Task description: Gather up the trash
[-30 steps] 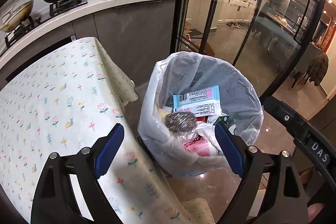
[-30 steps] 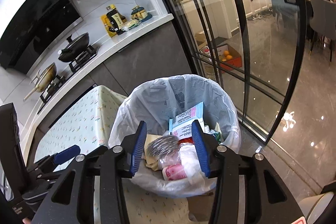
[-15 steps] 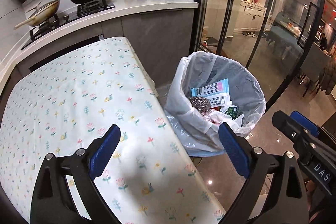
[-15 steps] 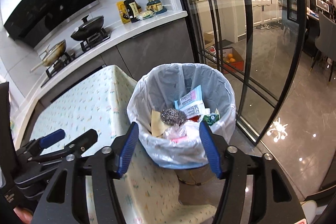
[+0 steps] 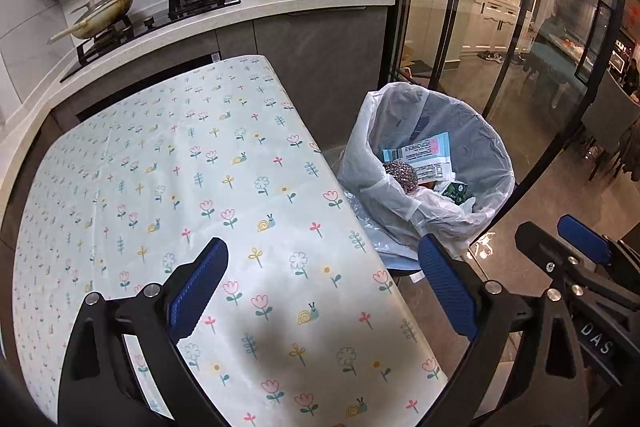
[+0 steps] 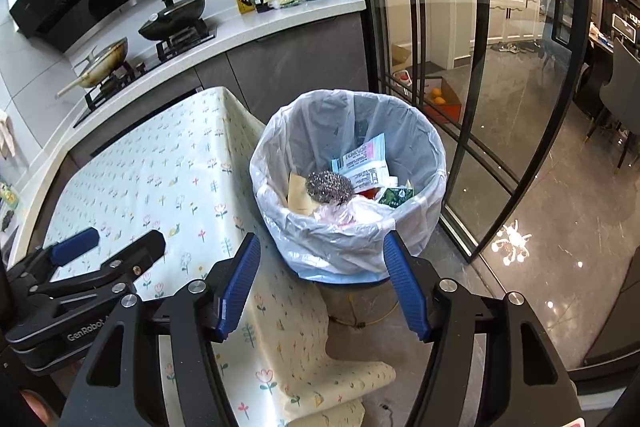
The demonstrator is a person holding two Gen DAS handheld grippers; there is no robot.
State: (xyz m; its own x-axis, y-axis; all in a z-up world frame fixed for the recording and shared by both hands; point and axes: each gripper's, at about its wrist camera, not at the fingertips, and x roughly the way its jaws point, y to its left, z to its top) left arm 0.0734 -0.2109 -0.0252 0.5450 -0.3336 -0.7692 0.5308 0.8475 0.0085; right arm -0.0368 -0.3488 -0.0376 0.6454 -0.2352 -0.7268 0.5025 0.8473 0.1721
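Right wrist view: both tongs (image 6: 322, 287) (image 5: 322, 291) spread, empty; steel scourer (image 6: 329, 187) in lined bin (image 6: 432, 147) ahead, apart.

left cam: I look down from above the table (image 5: 240, 187), bin (image 5: 496, 163) near, right | right cam: I face bin (image 6: 432, 147) from above | shared: bin, table (image 6: 160, 167), stove counter (image 5: 280, 3)

Dim left view, brighter right, floor (image 6: 516, 239) glare (fisheye-bent edges).
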